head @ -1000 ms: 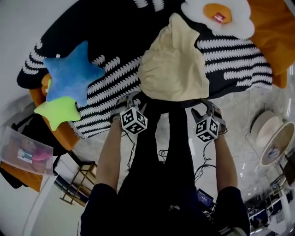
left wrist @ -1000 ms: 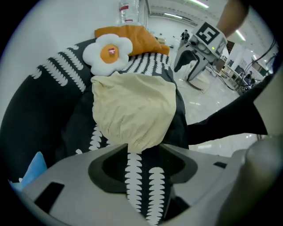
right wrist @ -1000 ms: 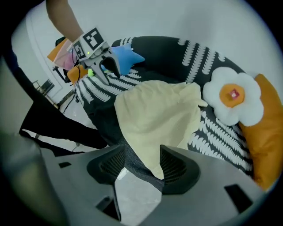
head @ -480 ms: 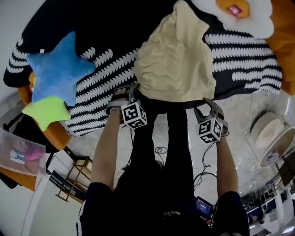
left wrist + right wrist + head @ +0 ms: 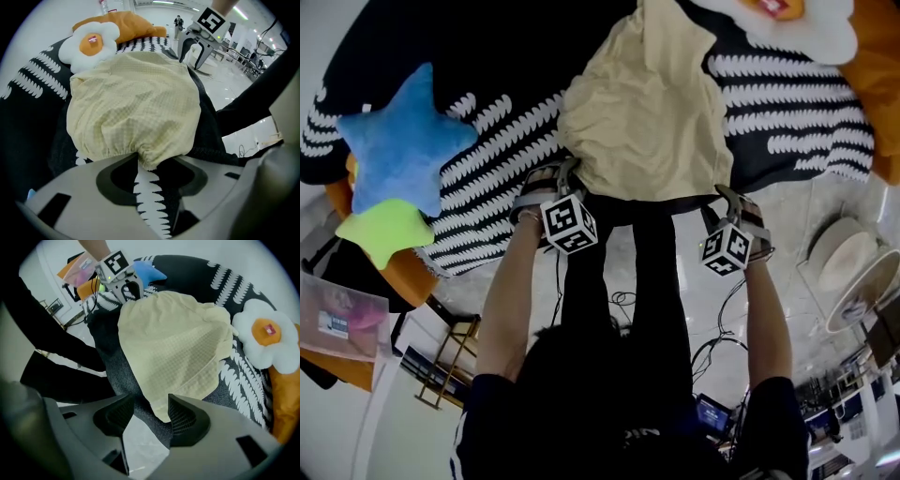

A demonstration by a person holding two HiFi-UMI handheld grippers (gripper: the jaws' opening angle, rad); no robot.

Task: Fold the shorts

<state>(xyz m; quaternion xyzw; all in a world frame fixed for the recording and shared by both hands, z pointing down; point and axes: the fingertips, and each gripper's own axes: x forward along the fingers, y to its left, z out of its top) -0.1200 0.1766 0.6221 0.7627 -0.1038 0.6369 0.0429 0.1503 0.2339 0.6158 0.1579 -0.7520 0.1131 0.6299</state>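
Note:
The pale yellow shorts lie spread on a black blanket with white stripes. My left gripper hangs at their near left corner. In the left gripper view the gathered corner sits between the jaws of that gripper, and the striped blanket shows through the gap. My right gripper is at the near right corner. In the right gripper view the hem corner hangs between the parted jaws of that gripper. Neither pair of pads presses the cloth.
A blue star cushion and a green one lie at the left. A fried-egg cushion and an orange cushion lie beyond the shorts. The blanket's edge drops to a pale floor with cables and white round stands.
Both grippers have sunk onto the near corners of the shorts. The shorts themselves lie much as before.

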